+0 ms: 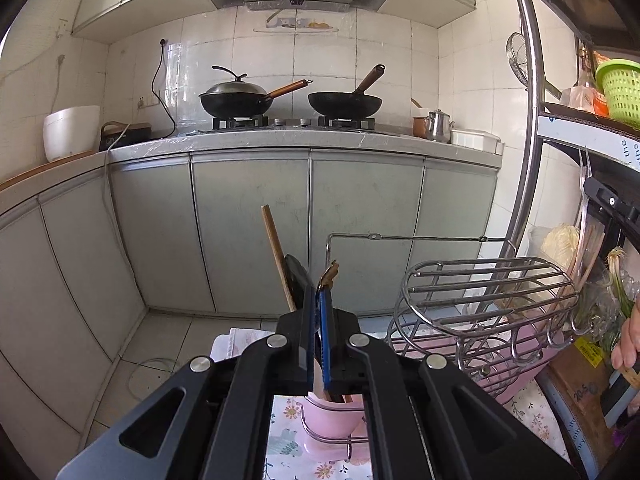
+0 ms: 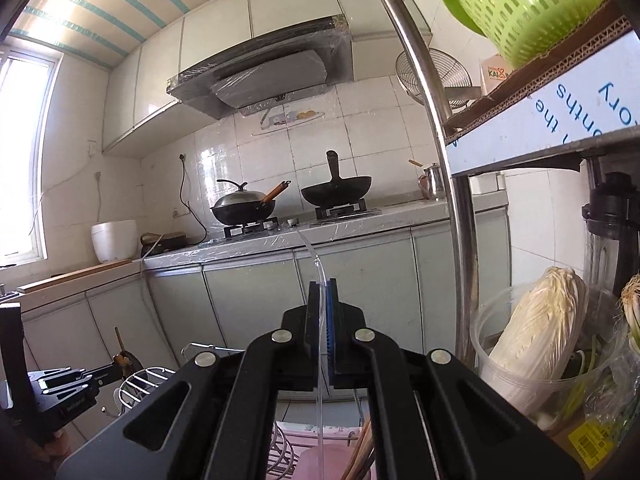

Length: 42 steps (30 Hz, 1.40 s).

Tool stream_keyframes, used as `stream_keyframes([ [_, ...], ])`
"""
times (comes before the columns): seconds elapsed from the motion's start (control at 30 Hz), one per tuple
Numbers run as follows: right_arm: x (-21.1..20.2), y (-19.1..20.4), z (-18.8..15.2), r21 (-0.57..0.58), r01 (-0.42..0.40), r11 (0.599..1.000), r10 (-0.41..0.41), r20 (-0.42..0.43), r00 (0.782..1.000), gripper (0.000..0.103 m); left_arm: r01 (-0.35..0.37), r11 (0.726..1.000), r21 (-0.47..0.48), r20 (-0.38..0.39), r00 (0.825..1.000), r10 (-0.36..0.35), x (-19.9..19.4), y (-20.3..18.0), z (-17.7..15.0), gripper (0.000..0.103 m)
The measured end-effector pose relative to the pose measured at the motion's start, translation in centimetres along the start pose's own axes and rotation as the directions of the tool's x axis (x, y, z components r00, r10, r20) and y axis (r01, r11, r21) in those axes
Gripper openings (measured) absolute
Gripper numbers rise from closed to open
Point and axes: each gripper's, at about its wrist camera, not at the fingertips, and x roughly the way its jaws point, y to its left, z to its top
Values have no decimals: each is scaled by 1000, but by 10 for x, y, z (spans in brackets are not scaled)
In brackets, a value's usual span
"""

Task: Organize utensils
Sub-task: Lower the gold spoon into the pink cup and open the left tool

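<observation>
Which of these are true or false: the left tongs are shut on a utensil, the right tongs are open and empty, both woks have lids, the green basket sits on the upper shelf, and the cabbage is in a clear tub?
1. The left tongs are shut on a brown-handled utensil. True.
2. The right tongs are open and empty. False: they are shut on a clear plastic utensil.
3. Both woks have lids. False: only the left wok has one; the right wok is uncovered.
4. The green basket sits on the upper shelf. True.
5. The cabbage is in a clear tub. True.
</observation>
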Motion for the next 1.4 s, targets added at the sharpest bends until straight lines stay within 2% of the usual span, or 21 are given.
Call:
stream_keyframes([
  [0.4,-5,0,-20,19,-15,1000,17,-95,995,3,22,1000,-12,-23,999,-22,4,-2,-8,3],
  [0.87,-14,3,-51,32,-12,999,20,-235,972,3,36,997,-63,-44,998,-39,-5,6,-11,6],
  [1.03,-13,2,-59,49,-11,999,26,-299,954,4,24,998,-58,-29,999,-26,-10,4,-10,22],
  [1.17,-15,3,-61,46,-14,999,28,-316,948,5,26,998,-56,-27,999,-28,-14,3,-11,28],
  [1.3,-13,5,-66,48,-10,999,27,-372,928,5,34,997,-73,-23,999,-36,-19,3,-11,36],
  [1.4,-15,4,-70,54,-3,999,24,-392,919,11,47,995,-87,-18,999,-49,-24,3,-12,39],
])
